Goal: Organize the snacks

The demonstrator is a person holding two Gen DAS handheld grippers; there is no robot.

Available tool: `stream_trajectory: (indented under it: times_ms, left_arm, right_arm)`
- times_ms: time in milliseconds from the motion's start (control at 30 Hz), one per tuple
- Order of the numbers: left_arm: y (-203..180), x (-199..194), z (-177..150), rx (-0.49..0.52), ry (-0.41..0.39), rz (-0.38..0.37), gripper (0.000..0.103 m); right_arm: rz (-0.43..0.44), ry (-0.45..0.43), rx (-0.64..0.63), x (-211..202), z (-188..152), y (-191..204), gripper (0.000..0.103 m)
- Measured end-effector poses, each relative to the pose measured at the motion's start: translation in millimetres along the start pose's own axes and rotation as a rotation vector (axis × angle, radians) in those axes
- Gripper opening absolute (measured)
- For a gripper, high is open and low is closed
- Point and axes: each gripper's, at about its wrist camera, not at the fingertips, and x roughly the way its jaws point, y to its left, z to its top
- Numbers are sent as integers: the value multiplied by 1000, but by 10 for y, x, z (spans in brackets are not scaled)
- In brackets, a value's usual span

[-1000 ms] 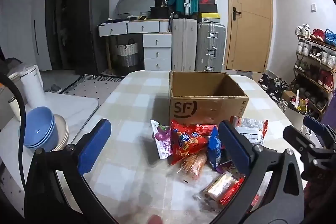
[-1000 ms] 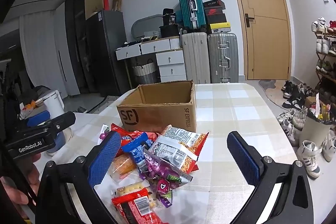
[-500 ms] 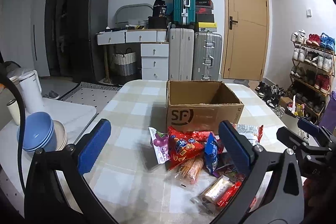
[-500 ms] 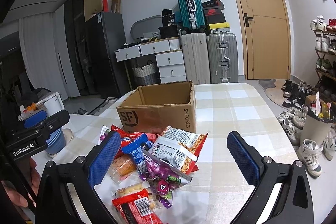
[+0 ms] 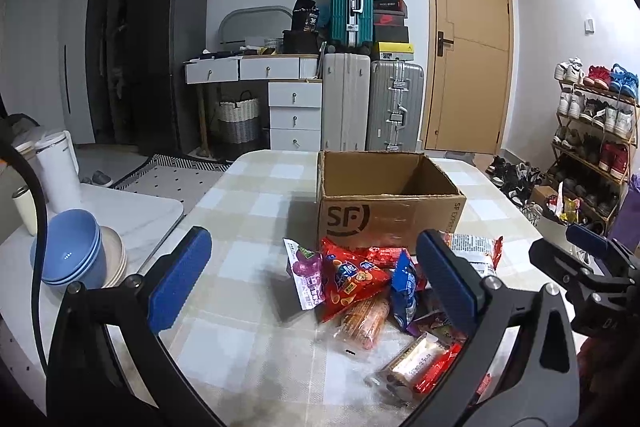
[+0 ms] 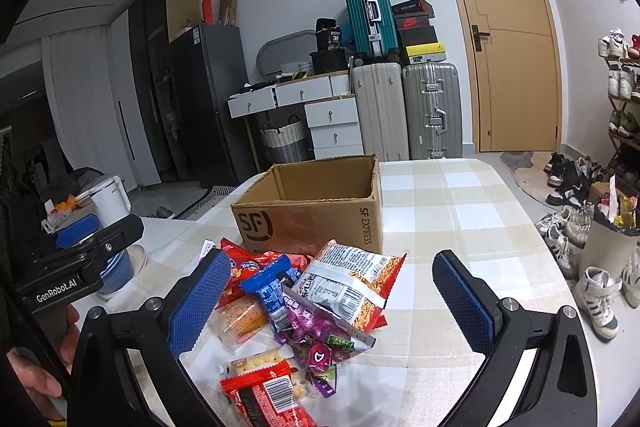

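Table: I held both tools above the checked table (image 6: 460,203); nothing was in hand.
Box: the cardboard box (image 5: 390,223) stood open at the table's middle, no snack visible inside.
Snack pile: the snacks (image 6: 304,291) lay heaped just in front of the box, wrappers overlapping.
Left gripper: my left gripper (image 5: 316,277) hung spread wide over the heap's left edge, grasping nothing.
Right gripper: my right gripper (image 6: 330,301) was likewise released, framing the noodle bag (image 6: 352,281).
Risk, large: a low approach could, I judged, shove the light box away.
Risk, small: slick stacked packets might slide, or two might lift together; the red wafer pack (image 6: 264,397) near the edge could drop.
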Motion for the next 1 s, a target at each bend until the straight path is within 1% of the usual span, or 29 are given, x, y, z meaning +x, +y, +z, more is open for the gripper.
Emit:
stream_trajectory:
  times_ms: [200, 1000]
  left_arm:
    - [-3, -31, 8, 4, -10, 7, 102]
    - [8, -53, 21, -2, -4, 9, 102]
  right_arm:
    - [-48, -12, -7, -22, -5, 9, 103]
    - [-56, -10, -6, -29, 7, 4, 103]
